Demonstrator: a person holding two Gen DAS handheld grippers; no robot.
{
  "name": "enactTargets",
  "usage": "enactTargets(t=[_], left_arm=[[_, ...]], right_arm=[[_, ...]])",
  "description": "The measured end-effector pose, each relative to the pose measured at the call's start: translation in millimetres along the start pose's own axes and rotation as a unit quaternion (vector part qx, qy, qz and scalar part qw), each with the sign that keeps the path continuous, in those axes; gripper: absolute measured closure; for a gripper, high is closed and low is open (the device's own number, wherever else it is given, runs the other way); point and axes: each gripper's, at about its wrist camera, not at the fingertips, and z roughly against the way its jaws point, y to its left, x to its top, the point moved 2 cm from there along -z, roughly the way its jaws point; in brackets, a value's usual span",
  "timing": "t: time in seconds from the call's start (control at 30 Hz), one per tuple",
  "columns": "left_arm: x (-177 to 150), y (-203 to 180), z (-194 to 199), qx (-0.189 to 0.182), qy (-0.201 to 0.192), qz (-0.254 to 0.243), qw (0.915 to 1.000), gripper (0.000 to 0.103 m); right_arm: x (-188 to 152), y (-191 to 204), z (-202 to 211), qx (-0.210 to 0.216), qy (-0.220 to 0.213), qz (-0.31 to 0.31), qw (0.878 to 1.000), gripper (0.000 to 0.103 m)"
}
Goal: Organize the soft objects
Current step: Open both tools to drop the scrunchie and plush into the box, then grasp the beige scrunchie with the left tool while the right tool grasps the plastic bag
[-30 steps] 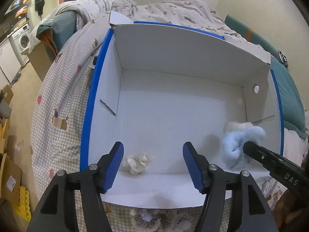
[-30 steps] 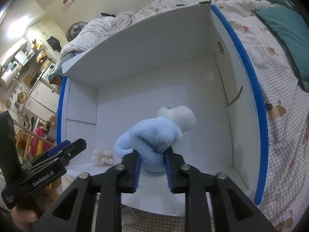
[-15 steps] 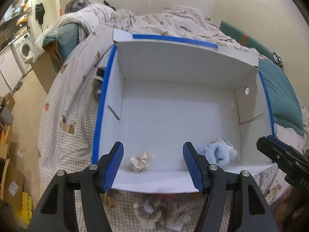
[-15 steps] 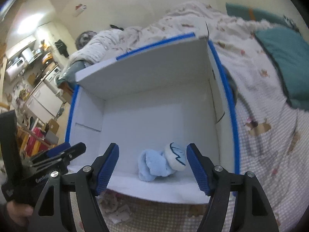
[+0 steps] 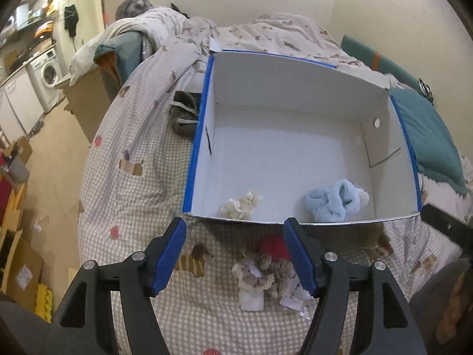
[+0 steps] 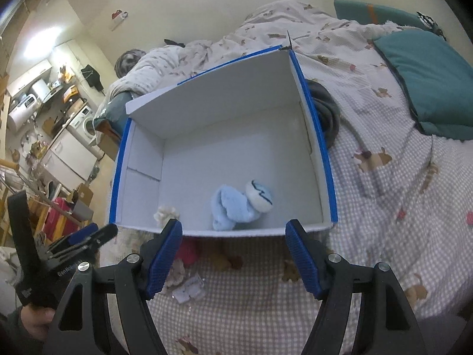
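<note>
A white box with blue edges (image 5: 295,82) (image 6: 212,97) sits on the bed. Inside near its front wall lie a light blue plush toy (image 5: 335,198) (image 6: 241,204) and a small cream scrunchie (image 5: 241,204) (image 6: 165,213). On the bedcover in front of the box lie a beige frilly scrunchie (image 5: 255,275) (image 6: 177,275), a red soft item (image 5: 275,244) (image 6: 187,251) and a plastic tag (image 5: 294,297) (image 6: 190,291). My left gripper (image 5: 235,257) is open and empty, just short of the box. My right gripper (image 6: 233,259) is open and empty, also before the box.
A checked bedcover (image 5: 133,159) with a rumpled duvet (image 5: 266,32) lies under the box. A teal pillow (image 6: 428,80) is to the right. A dark garment (image 5: 183,112) lies left of the box, a dark item (image 6: 325,112) right of it. The bed's edge drops to the floor at left.
My right gripper opened and let the blue plush drop into the box. Both grippers then pulled back and up from the box, so the items on the bedcover came into view.
</note>
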Motion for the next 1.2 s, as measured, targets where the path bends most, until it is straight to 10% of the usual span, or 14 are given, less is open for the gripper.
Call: enactTargets(t=[0.5,0.83,1.2], left_arm=[[-15.6,41.7,-7.3,0.044,0.022,0.066,0.9966,0.035],[-32.0,26.7,-55.0,-0.021,0.127,0.078,0.9886,0.035],[-38.7,-1.5,-78.4,-0.081,0.167,0.071,0.98,0.094]], right_arm=[[-19.9,-16.5,-2.2,-0.031,0.005,-0.004,1.0,0.026],[-23.0,-13.1,-31.1,-0.032,0.04,-0.021,0.998,0.026],[-23.1,-16.8,-35.3,-0.037,0.043,-0.035,0.998,0.026]])
